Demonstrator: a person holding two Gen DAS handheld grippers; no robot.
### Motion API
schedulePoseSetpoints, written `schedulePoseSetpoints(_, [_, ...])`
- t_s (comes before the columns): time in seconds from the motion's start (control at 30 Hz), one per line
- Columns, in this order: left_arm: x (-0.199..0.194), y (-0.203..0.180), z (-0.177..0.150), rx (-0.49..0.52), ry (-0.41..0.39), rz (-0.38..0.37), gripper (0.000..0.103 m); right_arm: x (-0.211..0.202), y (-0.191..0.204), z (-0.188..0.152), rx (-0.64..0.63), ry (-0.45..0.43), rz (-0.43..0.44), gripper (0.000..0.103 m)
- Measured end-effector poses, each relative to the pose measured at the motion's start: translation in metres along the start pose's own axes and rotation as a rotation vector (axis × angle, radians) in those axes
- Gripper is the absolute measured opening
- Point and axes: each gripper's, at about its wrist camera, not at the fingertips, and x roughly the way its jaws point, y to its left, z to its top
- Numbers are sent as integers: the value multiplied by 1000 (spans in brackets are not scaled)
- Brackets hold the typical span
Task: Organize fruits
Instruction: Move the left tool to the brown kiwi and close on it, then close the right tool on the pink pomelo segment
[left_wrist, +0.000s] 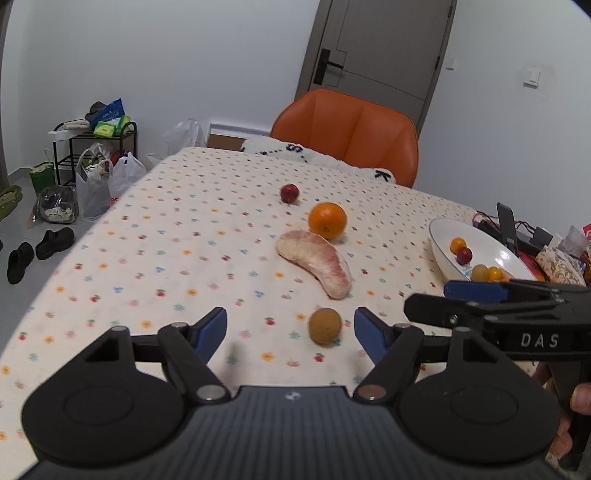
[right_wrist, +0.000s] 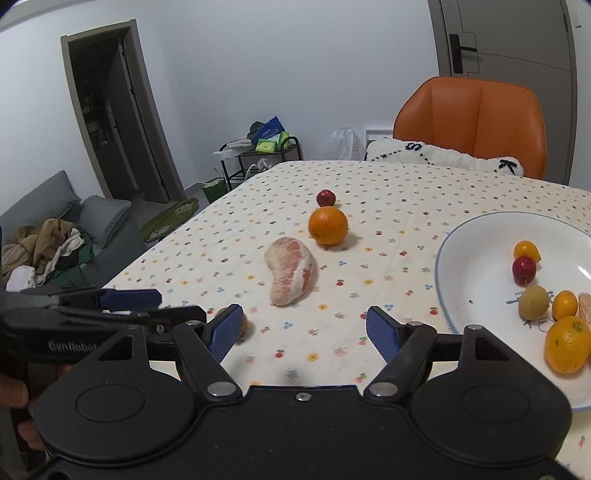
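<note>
On the flower-print tablecloth a peeled pomelo segment (left_wrist: 316, 267) (right_wrist: 291, 271) lies mid-table. Behind it stands an orange (left_wrist: 327, 220) (right_wrist: 328, 226), and farther back a small red fruit (left_wrist: 289, 192) (right_wrist: 325, 198). My left gripper (left_wrist: 290, 326) is open just above the cloth. A small brownish round fruit (left_wrist: 325, 326) sits between its fingers, nearer the right one and untouched. My right gripper (right_wrist: 304, 326) is open and holds nothing; the same brown fruit (right_wrist: 242, 325) peeks out behind its left finger. The white plate (left_wrist: 441, 236) (right_wrist: 454, 258) at the right holds several small fruits and an orange (right_wrist: 567, 343).
An orange chair (left_wrist: 351, 133) (right_wrist: 472, 125) with a white cushion stands at the table's far edge. A phone on a stand (left_wrist: 506, 225) and cables lie behind the plate. Bags, a rack (left_wrist: 92, 147) and shoes sit on the floor to the left, beside a sofa (right_wrist: 55, 236) with clothes.
</note>
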Motion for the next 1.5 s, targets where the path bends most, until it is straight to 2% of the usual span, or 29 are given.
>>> schedulePoseSetpoints(0.27, [22,-20,-5,24,25,2,65,1,-18,-1,21,-3,12,73])
schedulePoseSetpoints(0.33, [28,-22,-6,18,32,11,55,3,-22,-1,28,-2,14,73])
schedulePoseSetpoints(0.47, [35,-26,-6,17,25,22,43,4,-24,1,22,-2,16,73])
schedulePoseSetpoints(0.5, [37,-26,-5,19,23,21,36,4,-23,1,19,0,16,73])
schedulePoseSetpoints(0.53, [38,-27,-5,22,24,21,23,5,-23,2,16,2,17,73])
schedulePoseSetpoints(0.73, [37,-18,-1,-1,20,30,23,13,-17,6,-8,24,18,68])
schedulePoseSetpoints(1.1, [28,14,10,-56,-6,55,23,34,-1,15,-32,50,12,67])
schedulePoseSetpoints(1.5, [26,46,19,-90,-18,76,23,76,13,26,-54,88,-18,63])
